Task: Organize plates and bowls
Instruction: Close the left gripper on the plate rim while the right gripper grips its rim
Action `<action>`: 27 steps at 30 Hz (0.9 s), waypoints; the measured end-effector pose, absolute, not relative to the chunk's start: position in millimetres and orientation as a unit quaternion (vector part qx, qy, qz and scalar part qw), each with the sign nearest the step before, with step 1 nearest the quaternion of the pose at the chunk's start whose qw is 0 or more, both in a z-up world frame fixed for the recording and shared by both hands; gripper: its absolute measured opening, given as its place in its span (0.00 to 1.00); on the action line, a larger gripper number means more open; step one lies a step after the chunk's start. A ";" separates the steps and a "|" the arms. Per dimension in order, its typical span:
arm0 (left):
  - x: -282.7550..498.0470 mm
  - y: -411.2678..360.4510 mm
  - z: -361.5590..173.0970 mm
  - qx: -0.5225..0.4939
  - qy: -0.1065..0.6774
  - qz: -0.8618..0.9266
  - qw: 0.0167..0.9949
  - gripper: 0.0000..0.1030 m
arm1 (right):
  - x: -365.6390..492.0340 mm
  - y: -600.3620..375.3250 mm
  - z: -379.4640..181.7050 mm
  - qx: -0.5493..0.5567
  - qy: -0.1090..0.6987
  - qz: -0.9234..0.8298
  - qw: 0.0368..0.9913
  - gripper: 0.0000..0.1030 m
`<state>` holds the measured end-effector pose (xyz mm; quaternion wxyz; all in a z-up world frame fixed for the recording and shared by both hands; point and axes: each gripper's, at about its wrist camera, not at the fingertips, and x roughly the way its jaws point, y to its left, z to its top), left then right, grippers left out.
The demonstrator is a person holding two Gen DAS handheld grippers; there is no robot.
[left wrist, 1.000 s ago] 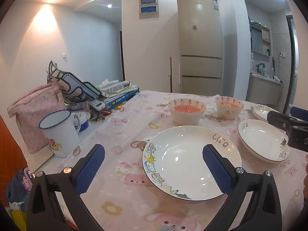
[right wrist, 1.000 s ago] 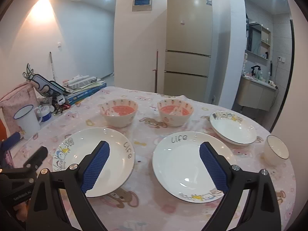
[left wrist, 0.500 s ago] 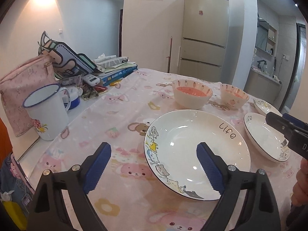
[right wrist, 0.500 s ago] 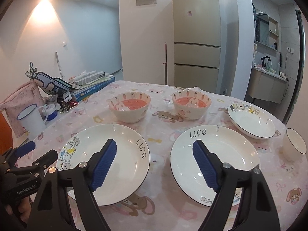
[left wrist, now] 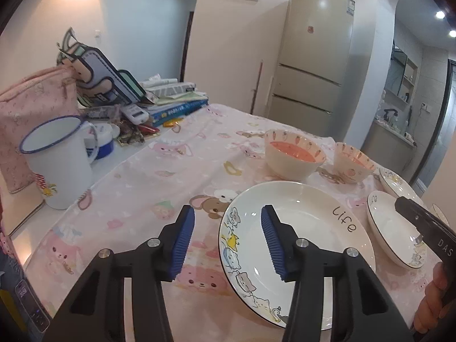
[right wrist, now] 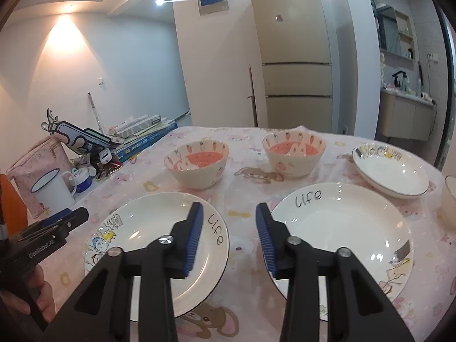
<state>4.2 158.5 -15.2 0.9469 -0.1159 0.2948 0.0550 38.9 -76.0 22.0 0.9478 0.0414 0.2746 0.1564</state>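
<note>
Two large white plates marked "Life" lie side by side on the pink tablecloth: the left plate (right wrist: 148, 228) and the right plate (right wrist: 342, 222). Behind them stand two carrot-patterned bowls (right wrist: 199, 165) (right wrist: 293, 154) with pink insides, and a third plate (right wrist: 390, 171) lies at the back right. My left gripper (left wrist: 228, 216) is closing, its pads apart on either side of the left plate's (left wrist: 307, 228) outer rim without touching it. My right gripper (right wrist: 229, 209) is closing too, over the gap between the two plates, and nothing is pinched in it.
A white enamel mug (left wrist: 57, 165), a pink bag (left wrist: 31, 108) and stacked books (left wrist: 173, 99) crowd the table's left edge. A small white cup (right wrist: 450, 199) sits at the far right. A fridge (right wrist: 290, 57) stands beyond the table.
Both grippers' jaws have narrowed a great deal. Both hands came lower and nearer the plates. The left gripper shifted so the left plate's rim now lies between its pads.
</note>
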 end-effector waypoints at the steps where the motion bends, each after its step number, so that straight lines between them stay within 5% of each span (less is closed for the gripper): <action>1: 5.8 159.8 -16.4 -0.119 0.298 0.050 0.946 0.50 | 41.2 -77.0 19.7 0.051 0.282 0.160 0.945 0.29; 7: 20.6 162.6 -23.1 -0.116 0.320 0.037 0.940 0.52 | 57.0 -80.4 1.6 0.085 0.335 0.170 0.923 0.26; 10: 26.4 163.5 -27.0 -0.123 0.331 0.029 0.935 0.69 | 60.9 -83.4 -2.2 0.092 0.344 0.167 0.919 0.26; 17: 38.2 166.6 -37.9 -0.144 0.352 0.010 0.925 0.71 | 66.6 -84.6 -8.2 0.115 0.363 0.188 0.905 0.39; 27: 50.5 170.6 -58.9 -0.185 0.394 -0.010 0.900 0.71 | 76.7 -77.9 -25.7 0.120 0.409 0.197 0.883 0.38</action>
